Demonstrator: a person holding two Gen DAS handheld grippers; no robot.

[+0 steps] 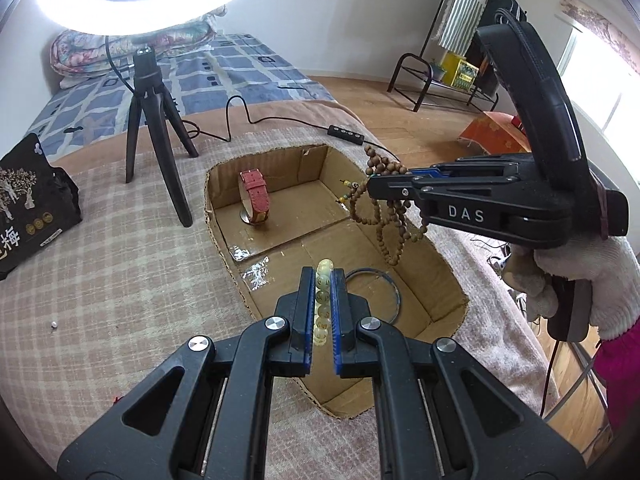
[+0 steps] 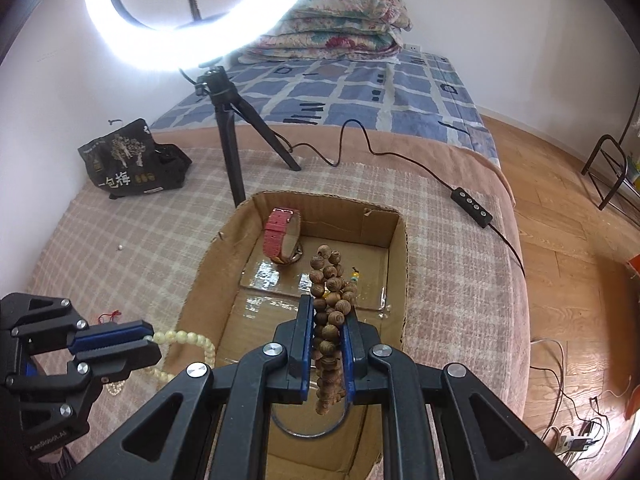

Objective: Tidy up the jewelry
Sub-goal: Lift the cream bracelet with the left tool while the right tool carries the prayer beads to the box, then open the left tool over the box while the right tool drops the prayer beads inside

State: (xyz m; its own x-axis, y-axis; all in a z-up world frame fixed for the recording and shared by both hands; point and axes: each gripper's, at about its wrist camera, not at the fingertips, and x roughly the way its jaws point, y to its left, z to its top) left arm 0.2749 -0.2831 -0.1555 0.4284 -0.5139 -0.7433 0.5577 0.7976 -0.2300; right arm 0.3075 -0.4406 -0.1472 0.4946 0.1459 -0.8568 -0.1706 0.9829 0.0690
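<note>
Both strands hang over the box (image 1: 224,216): left gripper (image 1: 323,280) jaws clench pale beads (image 1: 323,276) near its front, right gripper (image 2: 328,312) jaws clench wooden beads (image 2: 330,280) farther in (box directly below).

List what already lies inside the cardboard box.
Inside the cardboard box: a red-strapped watch on edge and a thin dark ring lying flat. The gripper fingers and hanging beads cover some floor.

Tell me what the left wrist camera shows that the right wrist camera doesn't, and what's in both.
Only the left wrist view shows the gloved hand holding the right gripper, plus a clothes rack. Only the right wrist view shows the power strip on the floor. Both show the cardboard box, red watch, dark ring, wooden beads and pale bead bracelet.
</note>
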